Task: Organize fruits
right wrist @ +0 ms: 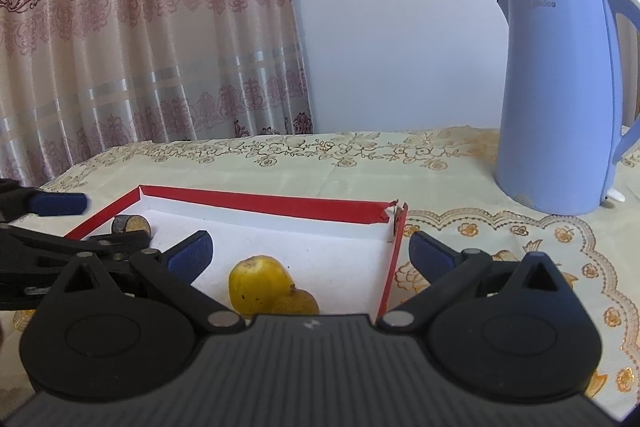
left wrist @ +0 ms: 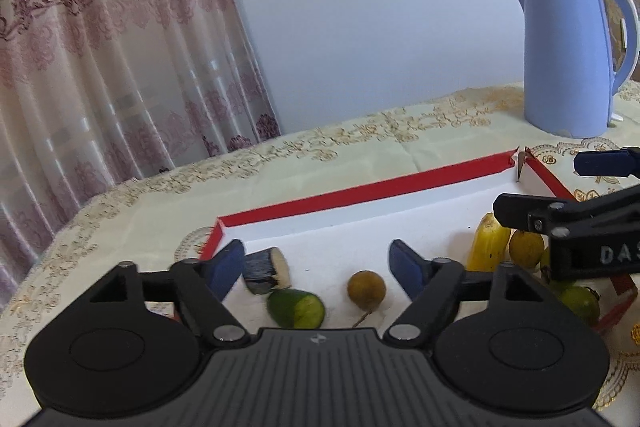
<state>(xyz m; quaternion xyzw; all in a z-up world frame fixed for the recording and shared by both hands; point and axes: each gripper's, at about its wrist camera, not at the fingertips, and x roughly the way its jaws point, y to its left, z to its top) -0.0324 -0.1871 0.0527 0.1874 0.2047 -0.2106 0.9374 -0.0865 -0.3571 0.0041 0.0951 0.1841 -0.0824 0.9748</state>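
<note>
Red-rimmed tray (left wrist: 360, 191) on the tabletop (left wrist: 360, 143), white inside, holding the fruit.

- Left hand-held gripper (left wrist: 318, 261) — jaws spread wide, nothing held. Small round brown fruit (left wrist: 366, 289) lies just ahead, between the fingers but nearer the right one; green fruit (left wrist: 296, 308) nearer the left, dark cut stub (left wrist: 267, 270) beside the left fingertip.
- Right hand-held gripper (right wrist: 310, 251) — also wide open, empty, above the tray's right end. Banana (right wrist: 258, 285) just below, long axis running away from the camera; yellow-green fruits clustered against it.

Judgement: left is nearer the brown fruit.
</note>
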